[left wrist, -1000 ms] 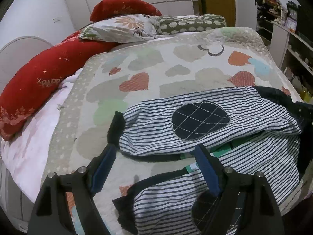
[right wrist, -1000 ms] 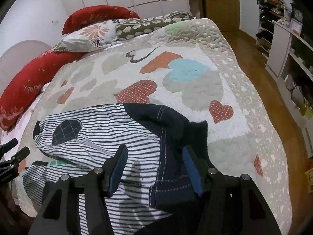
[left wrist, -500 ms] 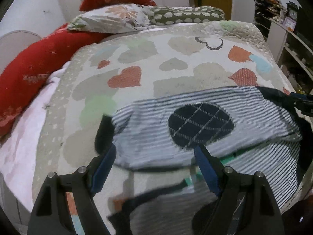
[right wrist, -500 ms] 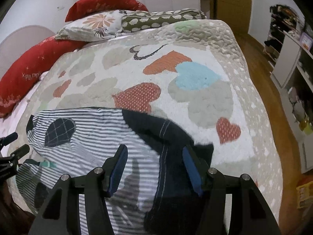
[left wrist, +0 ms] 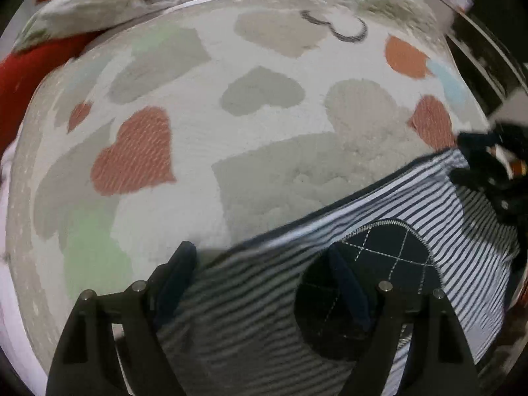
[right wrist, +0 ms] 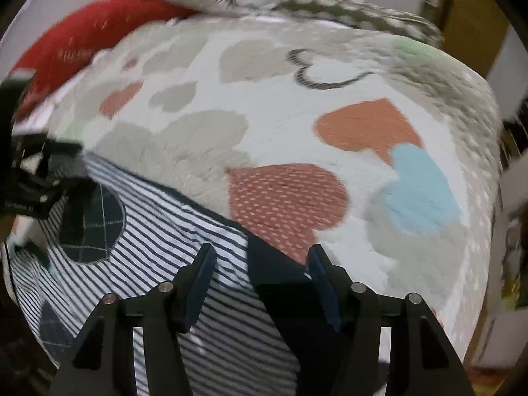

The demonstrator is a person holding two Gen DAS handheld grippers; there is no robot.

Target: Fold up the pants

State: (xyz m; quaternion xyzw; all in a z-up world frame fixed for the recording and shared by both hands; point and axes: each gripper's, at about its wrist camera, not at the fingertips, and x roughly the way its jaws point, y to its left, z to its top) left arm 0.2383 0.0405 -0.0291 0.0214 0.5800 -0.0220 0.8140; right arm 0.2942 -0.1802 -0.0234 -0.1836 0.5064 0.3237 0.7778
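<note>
I hold both tongs, left [left wrist: 260, 283] and right [right wrist: 260, 279], released over the striped pants [right wrist: 171, 231] on the bed [right wrist: 280, 125]; folding looks barely begun.

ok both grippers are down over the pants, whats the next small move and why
Probably lower a touch more and close both. The left gripper is open over the striped leg near the knee patch, and the right gripper is open astride the dark waistband; neither holds the pants yet, so nothing can be lifted to fold.
</note>
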